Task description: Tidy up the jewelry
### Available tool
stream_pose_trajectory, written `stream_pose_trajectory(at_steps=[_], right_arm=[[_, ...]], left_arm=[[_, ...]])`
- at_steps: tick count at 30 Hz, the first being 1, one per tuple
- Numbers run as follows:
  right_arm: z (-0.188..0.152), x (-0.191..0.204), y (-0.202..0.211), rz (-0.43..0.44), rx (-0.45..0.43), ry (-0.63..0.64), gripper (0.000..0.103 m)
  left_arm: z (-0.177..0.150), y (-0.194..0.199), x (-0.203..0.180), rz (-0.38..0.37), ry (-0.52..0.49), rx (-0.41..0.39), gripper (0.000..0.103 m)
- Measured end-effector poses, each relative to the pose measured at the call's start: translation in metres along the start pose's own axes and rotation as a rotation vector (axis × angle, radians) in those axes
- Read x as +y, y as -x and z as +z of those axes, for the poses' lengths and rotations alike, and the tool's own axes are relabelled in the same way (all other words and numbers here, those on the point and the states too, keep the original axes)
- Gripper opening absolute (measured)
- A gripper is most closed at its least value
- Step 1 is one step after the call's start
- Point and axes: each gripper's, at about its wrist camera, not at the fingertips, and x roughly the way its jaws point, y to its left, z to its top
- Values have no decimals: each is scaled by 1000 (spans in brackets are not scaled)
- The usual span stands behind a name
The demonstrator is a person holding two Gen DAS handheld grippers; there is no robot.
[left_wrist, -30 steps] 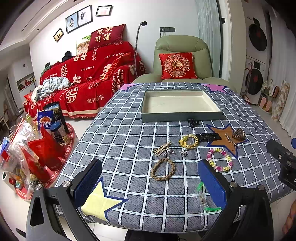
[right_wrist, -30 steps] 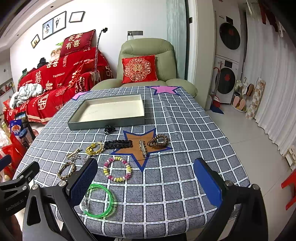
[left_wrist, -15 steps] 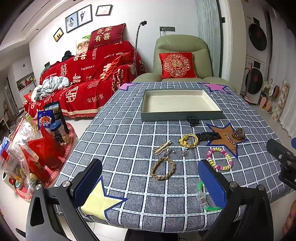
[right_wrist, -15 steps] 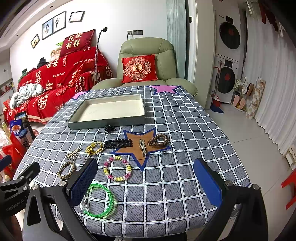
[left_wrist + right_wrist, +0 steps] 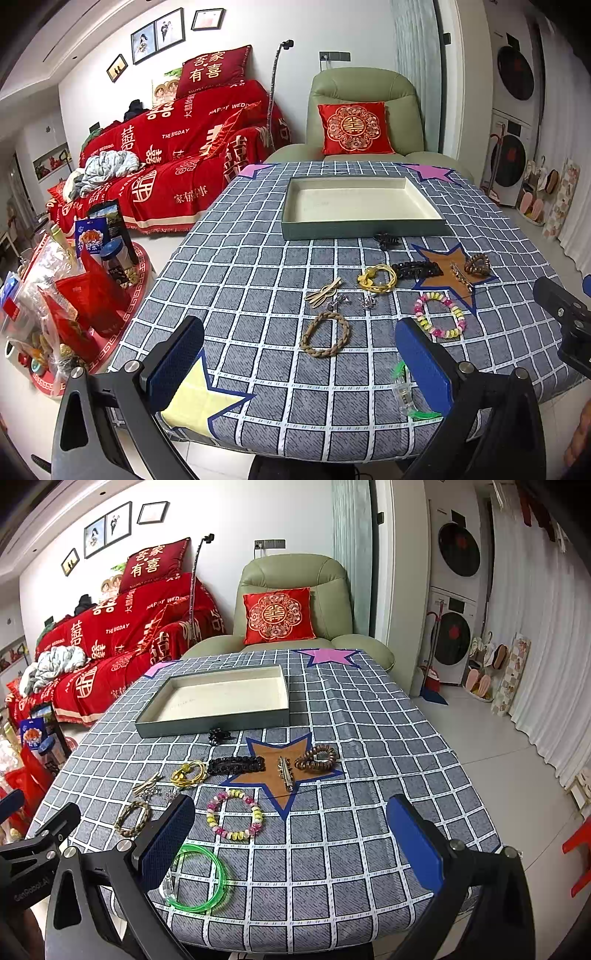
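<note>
Several jewelry pieces lie on the checked tablecloth: a braided tan bracelet (image 5: 325, 334), a pink-yellow bead bracelet (image 5: 235, 814), a green bangle (image 5: 197, 877), a yellow cord bracelet (image 5: 376, 278), a black chain (image 5: 236, 765), a brown spiral band (image 5: 317, 757), a metal clip (image 5: 285, 773) and a small black clip (image 5: 218, 735). An empty grey tray (image 5: 364, 230) sits at the far side. My left gripper (image 5: 299, 369) and right gripper (image 5: 290, 843) are both open and empty, hovering at the table's near edge.
A green armchair (image 5: 295, 590) with a red cushion stands behind the table. A red-covered sofa (image 5: 177, 147) is at the left. Bags and snacks (image 5: 55, 295) crowd the floor on the left. Washing machines (image 5: 454, 609) stand at the right.
</note>
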Motion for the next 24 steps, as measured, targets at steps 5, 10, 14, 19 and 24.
stream_pose_trajectory(at_steps=[5, 10, 14, 19, 24], right_arm=[[0, 0, 0, 1, 0, 1, 103], [0, 0, 0, 1, 1, 0, 103], [0, 0, -1, 1, 2, 1, 103], [-6, 4, -4, 2, 7, 21, 103], [-7, 2, -14, 15, 44, 22, 103]], left_arm=[[-1, 0, 0, 0, 0, 1, 103], [-2, 0, 1, -1, 0, 1, 103], [-3, -3, -1, 0, -1, 10, 103], [-4, -10, -1, -12, -2, 35, 103], [-7, -23, 3, -31, 8, 86, 103]])
